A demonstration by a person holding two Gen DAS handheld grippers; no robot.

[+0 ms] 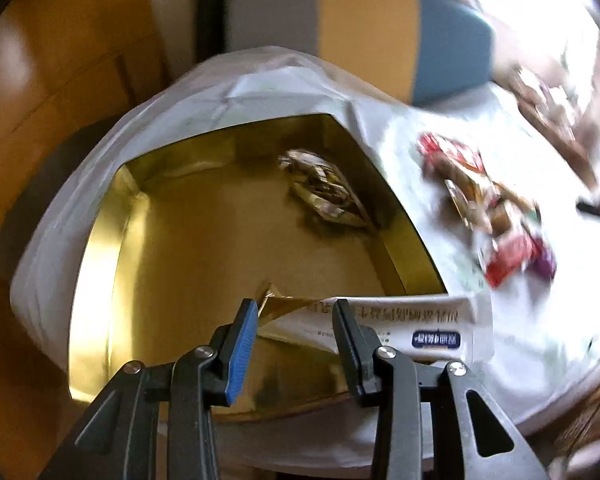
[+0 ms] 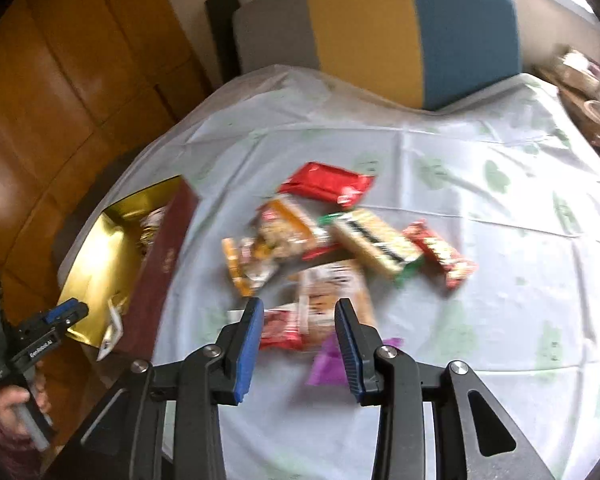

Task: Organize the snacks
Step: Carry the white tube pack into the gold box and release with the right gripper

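Clearly the right tongs (image 2: 298,344) are nearer: wide and empty, with the snack pile (image 2: 340,252) on the counter (image 2: 500,280) dead ahead; left tongs (image 1: 296,344), also wide, hover over the gold box (image 1: 220,240).

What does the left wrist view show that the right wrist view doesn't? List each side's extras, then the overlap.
Left only: the box's gold floor, a crumpled packet lying on it, and a white sachet over its near edge, past the open left gripper.
Right only: the open right gripper, a purple wrapper, a green-edged cracker pack, and the box's maroon side.
Both: the box, the snack pile, the tablecloth, the striped chair.
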